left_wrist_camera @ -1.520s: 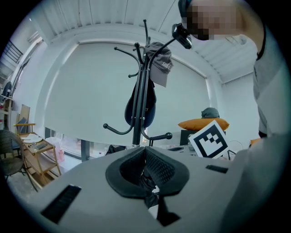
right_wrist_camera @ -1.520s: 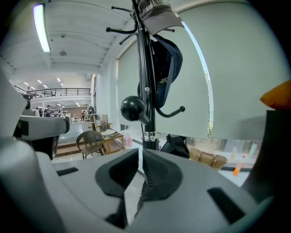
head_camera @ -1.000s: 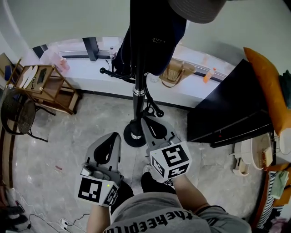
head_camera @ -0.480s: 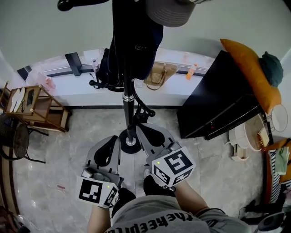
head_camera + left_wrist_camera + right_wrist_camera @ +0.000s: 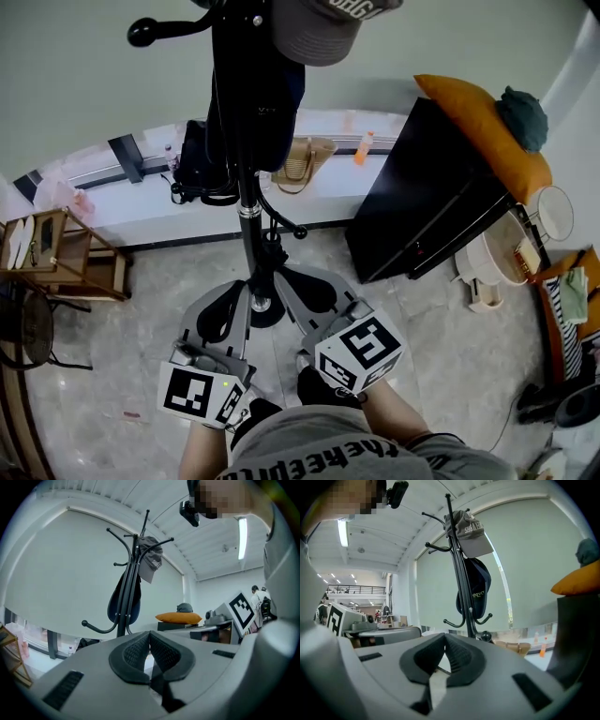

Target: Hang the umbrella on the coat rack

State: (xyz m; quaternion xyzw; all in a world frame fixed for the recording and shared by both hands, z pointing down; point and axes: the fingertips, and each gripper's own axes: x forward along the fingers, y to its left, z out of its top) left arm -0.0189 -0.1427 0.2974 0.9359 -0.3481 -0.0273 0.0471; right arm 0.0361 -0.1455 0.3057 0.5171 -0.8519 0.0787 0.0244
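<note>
The left gripper (image 5: 150, 633) and right gripper (image 5: 444, 635) are seen with fingers pressed together on nothing. The coat rack (image 5: 246, 187) is found upright just ahead, the right gripper seemingly nearer it. No umbrella can be made out in any view.

a workshop hall with mezzanine railing (image 5: 356, 589) and strip light (image 5: 343, 532).

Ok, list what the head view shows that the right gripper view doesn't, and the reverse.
Head view only: the wooden shelf and the dark chair beside it. Right gripper view only: the ceiling light and the far railing. Both: the coat rack, the grey cap on it, and the orange cushion.
</note>
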